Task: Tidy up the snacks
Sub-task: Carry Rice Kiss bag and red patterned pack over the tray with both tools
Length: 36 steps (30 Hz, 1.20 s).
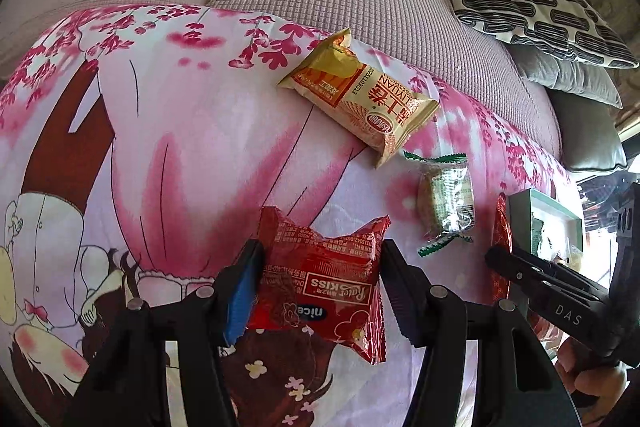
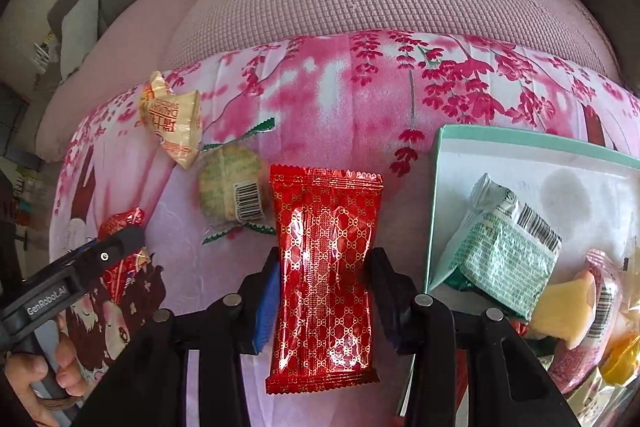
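Red packets [image 1: 320,279] [image 2: 326,279] between pinching tools [image 1: 320,281] [image 2: 325,285]

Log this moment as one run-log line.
left gripper: shut on red snack pack | right gripper: shut on patterned red packet | box: holds snacks | loose: yellow packet, round cake

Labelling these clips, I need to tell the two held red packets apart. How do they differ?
The left gripper holds the nice packet, which carries printed text, a logo and a flower; the right gripper holds the patterned packet, covered in a repeating gold motif with no wording showing. The nice packet looks squat and crumpled, the patterned packet long and smoother. Both are glossy red and pinched at the sides.
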Available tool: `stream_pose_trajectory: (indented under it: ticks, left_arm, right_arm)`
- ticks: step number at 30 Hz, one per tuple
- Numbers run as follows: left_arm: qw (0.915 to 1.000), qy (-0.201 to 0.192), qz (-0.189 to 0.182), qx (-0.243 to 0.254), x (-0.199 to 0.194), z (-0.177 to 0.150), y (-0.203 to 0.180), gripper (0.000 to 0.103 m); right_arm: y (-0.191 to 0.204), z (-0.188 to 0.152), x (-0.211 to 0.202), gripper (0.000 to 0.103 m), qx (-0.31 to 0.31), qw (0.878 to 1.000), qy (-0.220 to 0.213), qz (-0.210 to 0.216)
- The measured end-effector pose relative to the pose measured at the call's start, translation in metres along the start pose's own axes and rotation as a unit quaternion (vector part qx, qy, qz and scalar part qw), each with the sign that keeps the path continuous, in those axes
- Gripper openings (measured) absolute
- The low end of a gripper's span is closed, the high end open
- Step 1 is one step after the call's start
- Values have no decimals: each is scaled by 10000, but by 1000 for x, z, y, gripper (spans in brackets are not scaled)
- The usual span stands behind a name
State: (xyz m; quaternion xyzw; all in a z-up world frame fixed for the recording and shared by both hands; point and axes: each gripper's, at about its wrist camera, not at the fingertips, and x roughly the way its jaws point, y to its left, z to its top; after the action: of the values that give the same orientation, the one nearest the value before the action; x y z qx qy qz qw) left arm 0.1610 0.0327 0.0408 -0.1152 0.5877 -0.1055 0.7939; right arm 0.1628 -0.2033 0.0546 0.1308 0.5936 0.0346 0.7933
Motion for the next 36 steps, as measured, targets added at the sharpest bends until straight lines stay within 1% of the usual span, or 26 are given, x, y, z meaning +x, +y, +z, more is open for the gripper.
stream_pose_trajectory:
  ticks: [3, 6, 7, 8, 10, 11, 12, 14, 19, 23, 29, 33, 36]
  left_arm:
    - [9998, -114, -139, -102, -6, -12, -3, 60]
    - [9996, -233, -165, -35, -14, -18, -18, 60]
    - [9995, -259, -187, -1, -16, -15, -24, 60]
    - [9994, -289, -209, 37, -18, -14, -29, 60]
    - [9989, -358, -270, 146, -19, -10, -44, 60]
    - [9986, -384, -313, 207, -22, -8, -50, 60]
    - [9981, -412, -367, 263, -24, -6, -58, 60]
    - [9970, -473, -486, 363, -27, -2, -73, 60]
    - [9939, -573, -752, 577, -27, -5, -118, 60]
    - [9912, -604, -921, 737, -23, -15, -149, 60]
    - [9860, -460, -1010, 1244, -11, -27, -196, 60]
    - [9829, -366, -1009, 1494, 0, -26, -223, 60]
    - [9808, -259, -1008, 1651, 10, -24, -242, 60]
  right_arm:
    - [-1, -11, -15, 45, -35, 9997, -167, 155]
    - [-4, -19, -33, 45, -48, 9990, -345, 283]
    - [-6, -20, -39, 45, -52, 9987, -409, 310]
    - [-8, -13, -46, 45, -51, 9984, -461, 328]
    - [-14, -14, -58, 45, -24, 9978, -554, 360]
    - [-17, -15, -65, 45, -8, 9975, -609, 364]
    - [-21, -8, -68, 45, -8, 9972, -662, 359]
    - [-30, -10, -80, 45, 30, 9965, -767, 340]
    - [-55, -19, -101, 45, 271, 9929, -1148, 129]
    - [-85, -30, -115, 45, 553, 9889, -1373, -112]
    - [-130, -40, -123, 45, 855, 9854, -1414, -410]
    - [-154, -44, -119, 45, 991, 9845, -1295, -650]
    - [-166, -48, -116, 45, 1032, 9843, -1223, -746]
